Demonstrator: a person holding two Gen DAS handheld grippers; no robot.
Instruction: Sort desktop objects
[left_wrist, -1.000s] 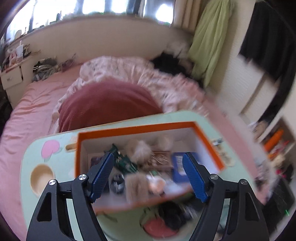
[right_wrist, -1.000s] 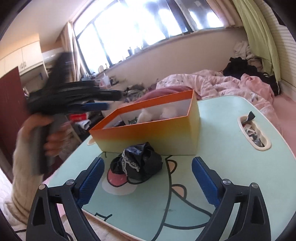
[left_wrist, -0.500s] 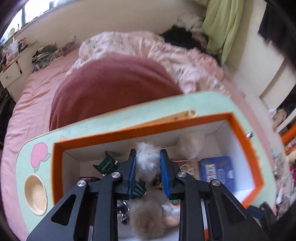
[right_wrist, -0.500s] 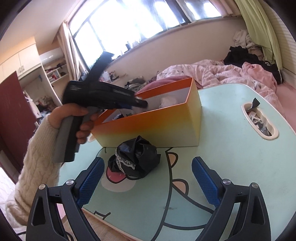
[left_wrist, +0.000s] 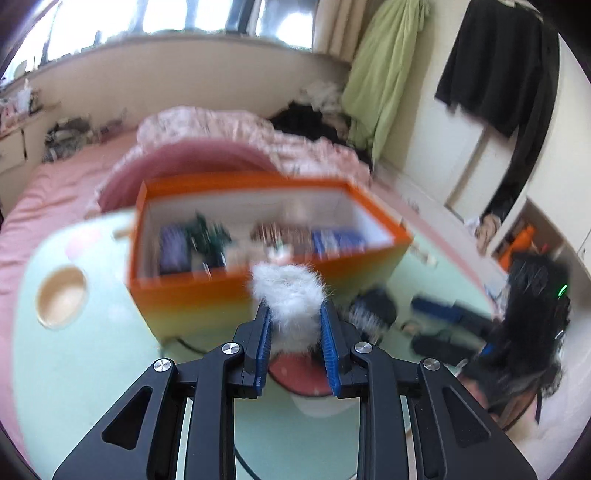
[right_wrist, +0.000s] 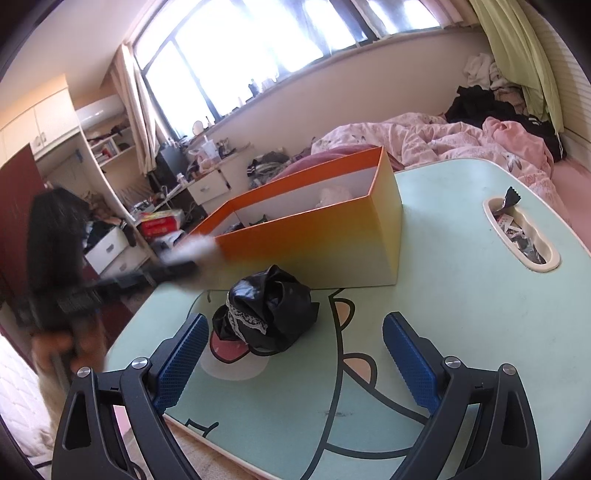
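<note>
Two blue pads of the left gripper (left_wrist: 294, 314) pinch a pompom (left_wrist: 288, 291) whose slippery fluff could slide free, while the right gripper (right_wrist: 293, 360) gapes.

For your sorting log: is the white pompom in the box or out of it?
Out. The left gripper is clamped on the white pompom, in front of the orange box.

White fluffy pom-pom (left_wrist: 287, 295): clamped between blue pads, outside the box. Orange box (right_wrist: 332, 243): open-topped, holding assorted items. Black crumpled bag (right_wrist: 269, 310): lying before the box.
</note>
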